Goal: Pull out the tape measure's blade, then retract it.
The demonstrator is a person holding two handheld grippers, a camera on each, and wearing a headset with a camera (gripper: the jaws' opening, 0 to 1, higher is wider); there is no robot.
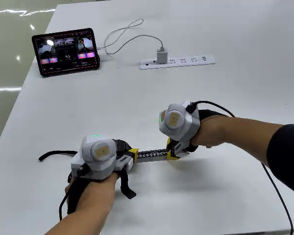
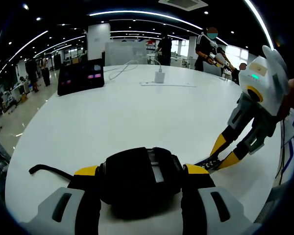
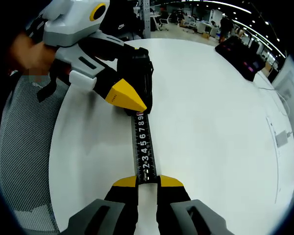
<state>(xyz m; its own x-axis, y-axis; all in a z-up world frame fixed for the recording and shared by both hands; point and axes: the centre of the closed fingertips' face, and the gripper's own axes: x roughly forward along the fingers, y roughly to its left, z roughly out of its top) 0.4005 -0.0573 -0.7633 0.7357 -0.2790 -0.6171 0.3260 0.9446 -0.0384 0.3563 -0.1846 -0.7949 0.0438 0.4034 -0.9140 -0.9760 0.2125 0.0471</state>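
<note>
- The tape measure case [image 1: 121, 148] is a rounded black block with a matte, rubbery-looking shell. In the head view it sits on the white table [image 1: 210, 107] at about 6 o'clock, close to the near edge.
- The left gripper [image 2: 141, 172] is clenched on the case, its yellow-tipped jaws pressing on opposite sides.
- The blade [image 3: 143, 147] is a narrow, flat strip printed with numerals. A short length is out, running from the case mouth toward 3 o'clock in the head view, low over the table.
- The right gripper [image 3: 147, 182] is closed on the blade's free end, pinching it at the low-number end.
- Handling, as a judgement: the case looks compact, rigid and fairly dense, and easy to clamp across its sides. The blade looks thin, springy and slick, so it may slip or kink if it is pinched off-centre or pulled out of line. Its tip is the surest hold.
- A spring probably draws the blade back, so retraction calls for a slow, guided return.
- A tablet [image 1: 66, 50] stands at 10 o'clock and a power strip [image 1: 177, 61] lies at 12 o'clock.
</note>
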